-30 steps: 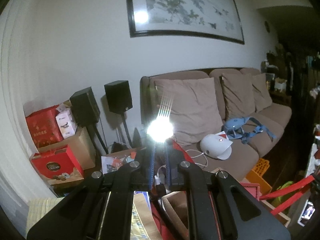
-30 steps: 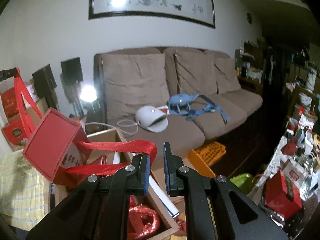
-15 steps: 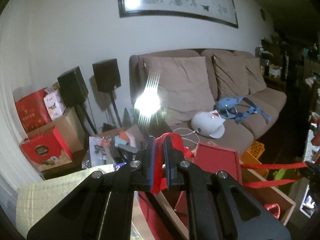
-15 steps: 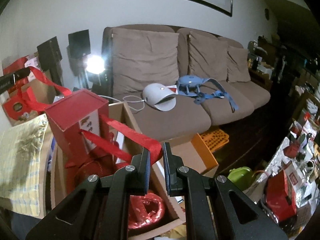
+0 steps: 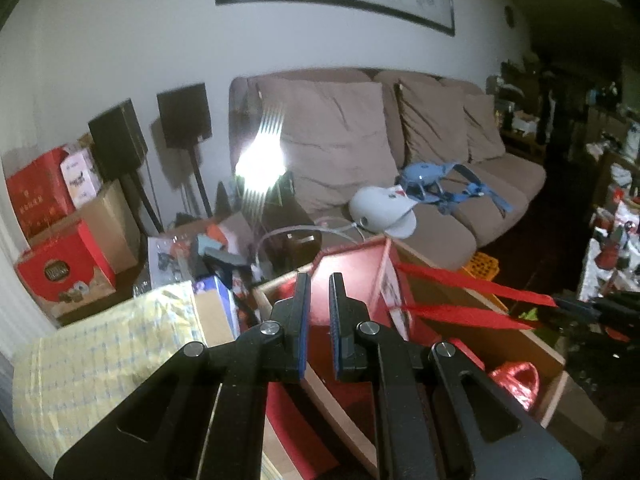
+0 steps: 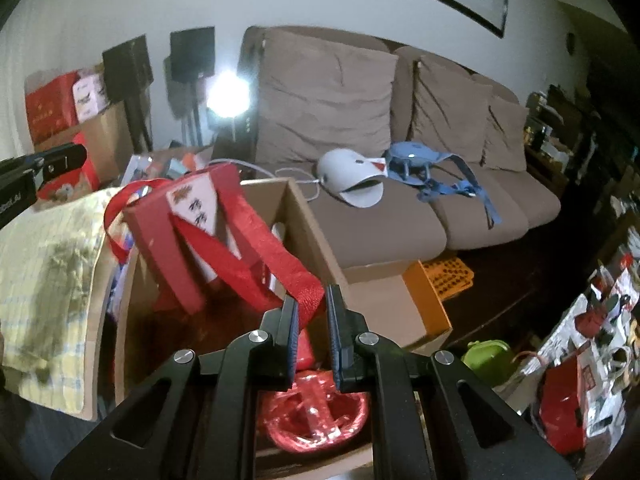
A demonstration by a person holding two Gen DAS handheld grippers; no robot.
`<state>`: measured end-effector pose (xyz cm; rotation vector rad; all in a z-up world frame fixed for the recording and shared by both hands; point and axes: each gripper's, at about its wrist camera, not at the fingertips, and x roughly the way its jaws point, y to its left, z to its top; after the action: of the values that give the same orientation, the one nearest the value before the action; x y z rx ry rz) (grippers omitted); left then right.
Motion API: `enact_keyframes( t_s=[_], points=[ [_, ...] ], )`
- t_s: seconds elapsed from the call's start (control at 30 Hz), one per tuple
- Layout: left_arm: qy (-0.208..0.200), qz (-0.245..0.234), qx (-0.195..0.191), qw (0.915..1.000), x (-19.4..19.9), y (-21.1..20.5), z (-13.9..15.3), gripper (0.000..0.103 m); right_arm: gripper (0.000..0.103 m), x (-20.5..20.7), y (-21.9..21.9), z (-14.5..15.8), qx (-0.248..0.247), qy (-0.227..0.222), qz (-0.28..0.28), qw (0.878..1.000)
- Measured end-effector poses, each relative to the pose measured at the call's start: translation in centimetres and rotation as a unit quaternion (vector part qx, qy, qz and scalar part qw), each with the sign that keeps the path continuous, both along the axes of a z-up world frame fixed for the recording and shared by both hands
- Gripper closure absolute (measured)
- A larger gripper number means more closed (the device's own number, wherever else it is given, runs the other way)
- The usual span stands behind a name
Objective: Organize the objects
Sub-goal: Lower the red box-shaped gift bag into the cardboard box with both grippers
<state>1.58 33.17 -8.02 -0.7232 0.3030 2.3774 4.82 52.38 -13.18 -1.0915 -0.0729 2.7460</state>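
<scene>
While I hold both grippers over the clutter, the brown sofa (image 6: 360, 184) fills the far side of the room, its three back cushions against the wall. On its seat lie a white helmet-shaped device (image 6: 352, 178) and, just beside it, a blue strapped harness (image 6: 432, 172), the two touching or nearly so.

Nearer to me stands the open cardboard box (image 6: 316, 236), and the red gift box (image 6: 180, 248) sits tilted at the box's left edge, its lower part inside and its white label panel facing up toward the right wrist camera. Against the box's left wall rests a yellow checked cloth (image 6: 48, 272). On the box's floor, at the near edge, lies a shiny red foil bundle (image 6: 312, 416) (crinkled, with a loop on top).

The gift box's red ribbon handle (image 6: 276, 268) runs from the box down to my right gripper (image 6: 311, 304), whose jaws are clenched on the ribbon's folded end. My left gripper (image 5: 319, 292) is squeezed nearly closed too; a red ribbon loop leads from the gift box toward it, but I cannot tell from either view whether ribbon sits between its pads. In the left wrist view two ribbon strands (image 5: 472, 296) stretch taut from the gift box's right side toward the right gripper's dark tip at the picture's right edge.
</scene>
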Motion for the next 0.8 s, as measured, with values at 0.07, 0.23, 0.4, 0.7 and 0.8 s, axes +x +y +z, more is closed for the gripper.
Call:
enact_keyframes(
  t_s=[0.07,0.23,0.4,0.7,0.8],
  points=[
    [-0.018,-0.006,0.001,0.9998,0.4,-0.1,-0.7,0.094,0.093,-0.4,-0.5,-0.3,0.001,-0.006,0.004,1.0],
    [-0.043,-0.021,-0.003,0.9988,1.4,0.1,-2.4,0.094,0.093,-0.8,-1.5,-0.7,0.007,-0.016,0.015,1.0],
    [-0.064,-0.03,-0.003,0.9975,2.3,0.2,-3.6,0.094,0.093,-1.2,-2.1,-1.3,0.005,-0.027,0.018,0.999],
    [-0.066,-0.043,-0.008,0.9969,3.5,-0.4,-2.9,0.094,0.093,-1.4,-2.9,-1.5,0.012,-0.034,0.026,0.999],
    [-0.067,-0.048,-0.004,0.9966,3.7,-1.3,-1.8,0.094,0.093,-1.3,-3.6,-1.6,0.016,-0.034,0.035,0.999]
  ],
)
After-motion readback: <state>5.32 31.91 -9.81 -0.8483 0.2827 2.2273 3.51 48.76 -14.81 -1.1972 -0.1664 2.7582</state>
